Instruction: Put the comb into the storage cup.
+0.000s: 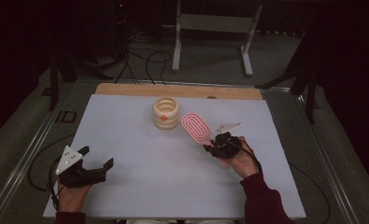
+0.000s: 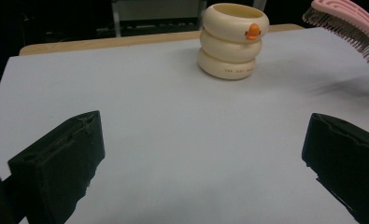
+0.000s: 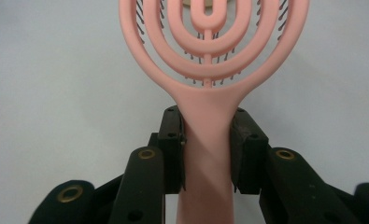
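Observation:
A pink hairbrush (image 1: 196,127) with an open-loop back is held above the white mat, bristles down. My right gripper (image 1: 213,145) is shut on its handle; in the right gripper view the handle (image 3: 208,140) sits pinched between the two black pads. The brush head (image 2: 345,21) hangs at the top right of the left gripper view. A cream ribbed holder (image 1: 166,112) with an orange duck bill stands just left of the brush head, seen also as the cream holder (image 2: 234,40). My left gripper (image 1: 97,157) rests at the near left, open, nothing between its fingers.
The white mat (image 1: 140,154) lies on a table with a wooden strip (image 1: 126,88) along its far edge. Cables and a white metal frame (image 1: 215,28) are on the floor beyond. A metal rail (image 1: 28,154) runs along the table's left side.

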Demonstrator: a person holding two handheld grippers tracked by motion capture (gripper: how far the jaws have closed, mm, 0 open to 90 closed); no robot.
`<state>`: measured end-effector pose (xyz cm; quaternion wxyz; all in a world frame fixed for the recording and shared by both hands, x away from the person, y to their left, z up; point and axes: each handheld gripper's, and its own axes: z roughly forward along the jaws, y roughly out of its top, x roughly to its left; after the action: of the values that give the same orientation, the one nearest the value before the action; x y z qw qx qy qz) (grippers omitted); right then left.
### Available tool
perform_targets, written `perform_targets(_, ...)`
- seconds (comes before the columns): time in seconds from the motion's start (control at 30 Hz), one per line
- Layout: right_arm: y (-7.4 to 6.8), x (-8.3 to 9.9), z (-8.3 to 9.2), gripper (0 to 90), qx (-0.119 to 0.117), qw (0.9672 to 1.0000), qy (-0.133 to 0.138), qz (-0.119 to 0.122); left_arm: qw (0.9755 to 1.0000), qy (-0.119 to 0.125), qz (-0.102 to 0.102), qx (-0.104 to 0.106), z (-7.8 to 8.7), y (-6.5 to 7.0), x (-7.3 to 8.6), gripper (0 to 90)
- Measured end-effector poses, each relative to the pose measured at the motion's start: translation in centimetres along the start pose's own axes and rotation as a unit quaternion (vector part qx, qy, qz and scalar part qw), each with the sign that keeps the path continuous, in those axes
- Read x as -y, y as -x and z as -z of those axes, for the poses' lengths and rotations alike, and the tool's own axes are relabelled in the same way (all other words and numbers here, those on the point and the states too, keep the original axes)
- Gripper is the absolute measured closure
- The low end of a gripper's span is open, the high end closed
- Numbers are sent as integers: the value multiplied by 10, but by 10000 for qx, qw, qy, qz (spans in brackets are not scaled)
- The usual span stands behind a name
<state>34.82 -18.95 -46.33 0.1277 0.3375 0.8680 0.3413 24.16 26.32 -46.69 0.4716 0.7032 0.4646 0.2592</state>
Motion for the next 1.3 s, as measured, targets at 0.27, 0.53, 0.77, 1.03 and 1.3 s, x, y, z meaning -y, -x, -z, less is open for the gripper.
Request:
perform_targets(0.27,-5,-3,-2,701,-52,9999,79,55,9996,-169,-20,208,-13,6,-7,0)
perform_targets(0.53,-9,-7,0,700,-47,9997,229,77,9994,-149,-24,319,-18,9,-13,0)
perform_targets(0.77,-12,-10,-3,700,-72,9994,346,17,9993,-105,1,358,-22,10,-20,0)
perform_targets(1.03,-19,-15,-8,700,-122,9992,369,72,9988,-99,70,473,-25,11,-26,0)
perform_targets(1.3,-25,-18,-10,701,-147,9988,454,71,9986,-62,77,526,-28,14,-35,0)
